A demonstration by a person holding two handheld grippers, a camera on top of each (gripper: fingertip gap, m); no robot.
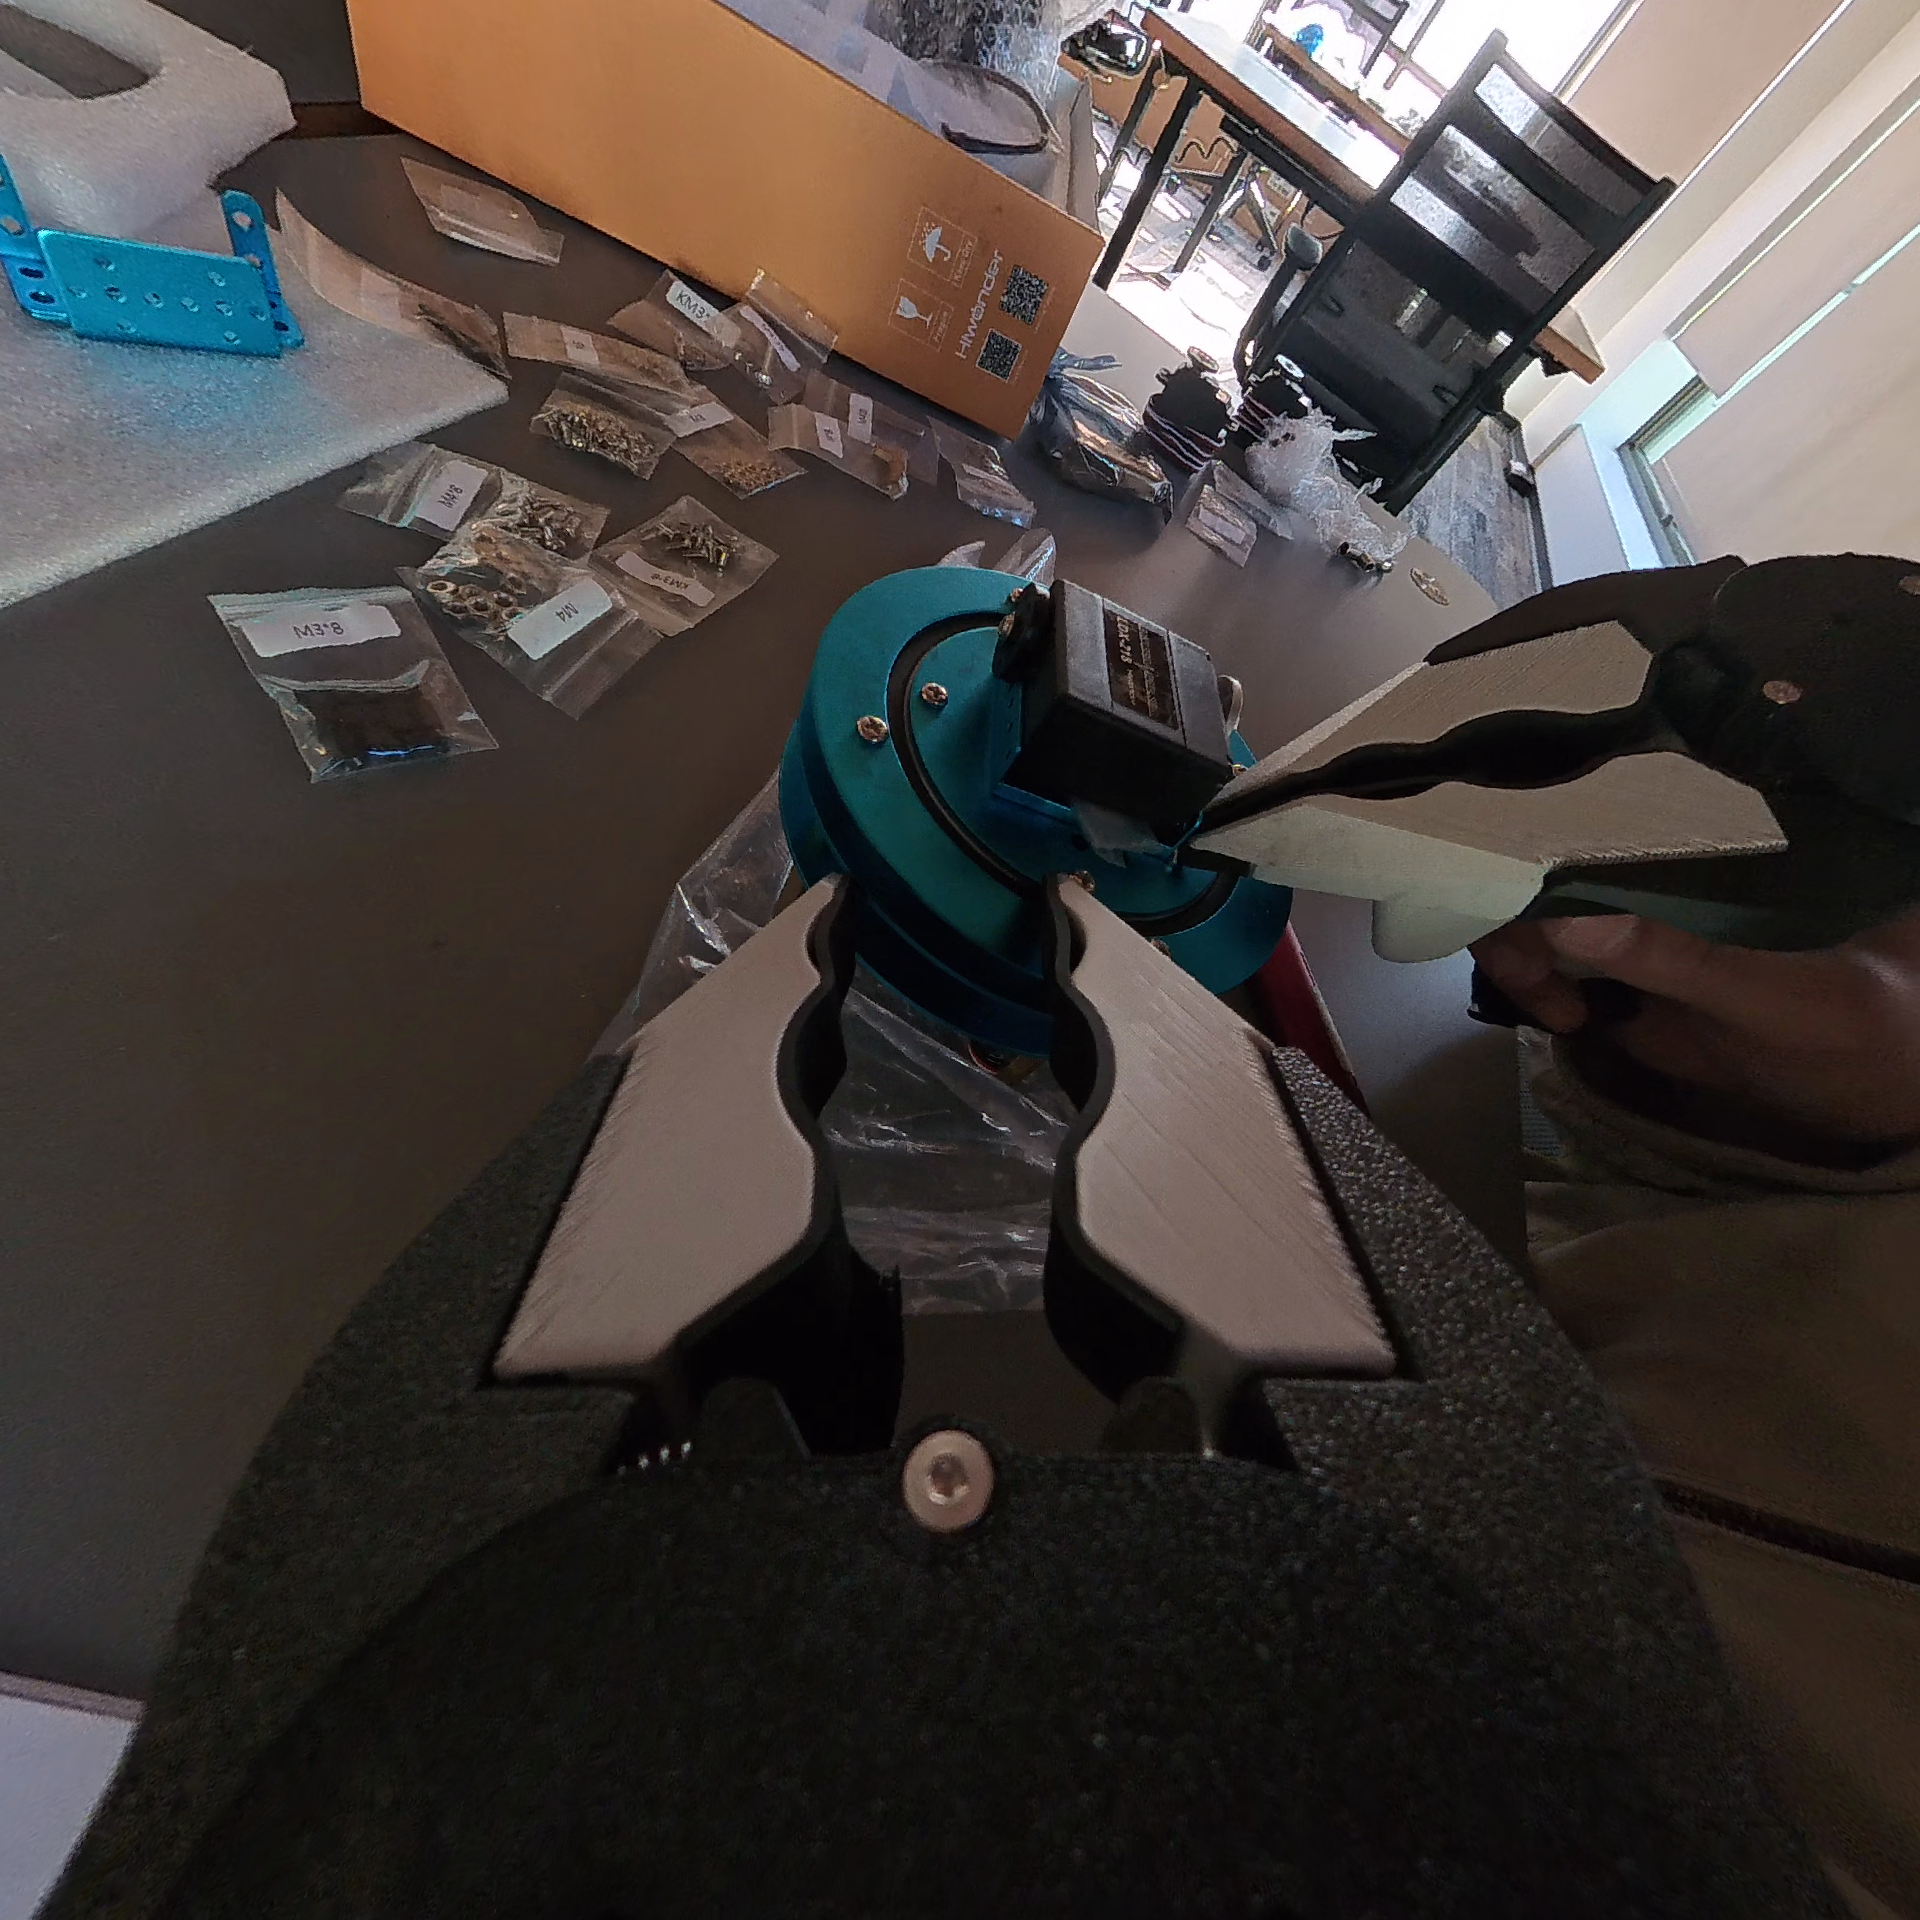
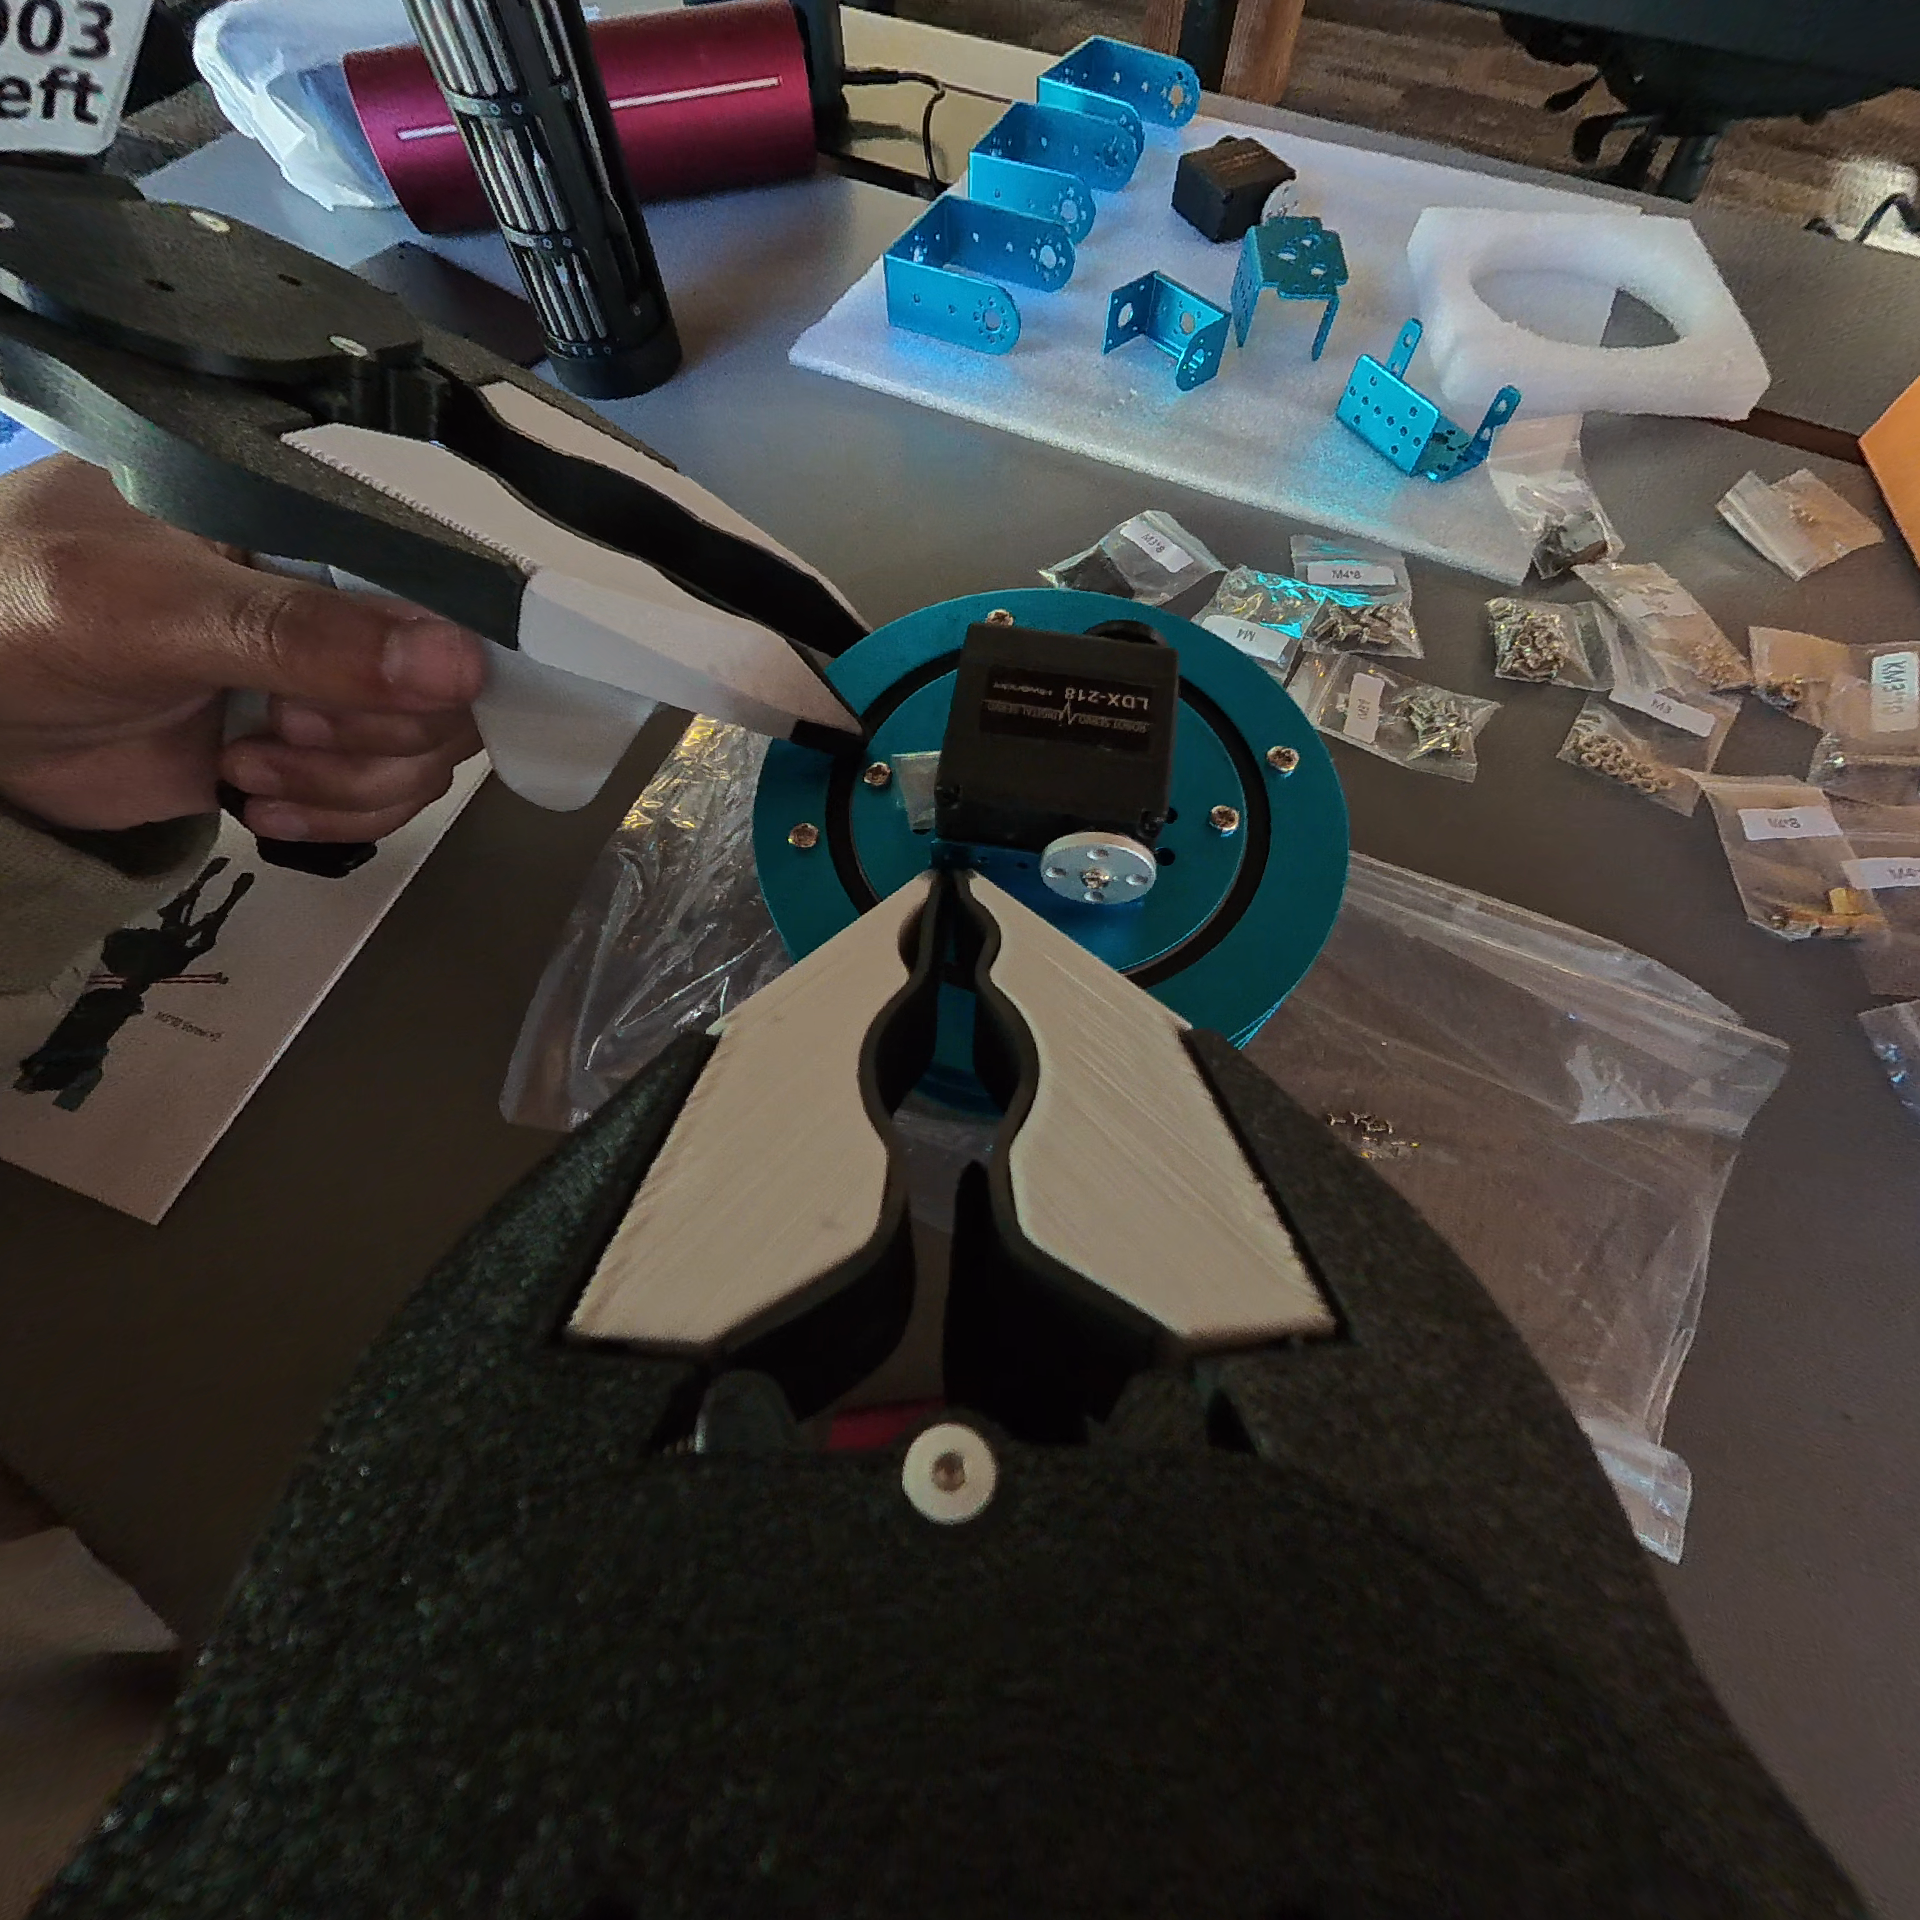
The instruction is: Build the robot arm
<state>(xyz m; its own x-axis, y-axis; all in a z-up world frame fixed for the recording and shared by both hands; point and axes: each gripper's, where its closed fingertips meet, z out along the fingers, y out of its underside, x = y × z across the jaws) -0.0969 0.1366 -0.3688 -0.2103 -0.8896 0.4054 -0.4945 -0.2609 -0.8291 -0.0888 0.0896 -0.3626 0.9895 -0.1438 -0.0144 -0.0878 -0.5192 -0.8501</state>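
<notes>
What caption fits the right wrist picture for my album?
Shut right gripper pinching the blue bracket under a black servo box on a round teal metal base, left gripper alongside.

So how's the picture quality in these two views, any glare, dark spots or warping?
Left wrist view: windows at upper right blow out white, the cardboard box bows from wide-angle warping, and the near tongs housing is dark. Right wrist view: softer, even light, glare on the clear plastic bag, straight edges curving near the borders, both fairly sharp.
</notes>
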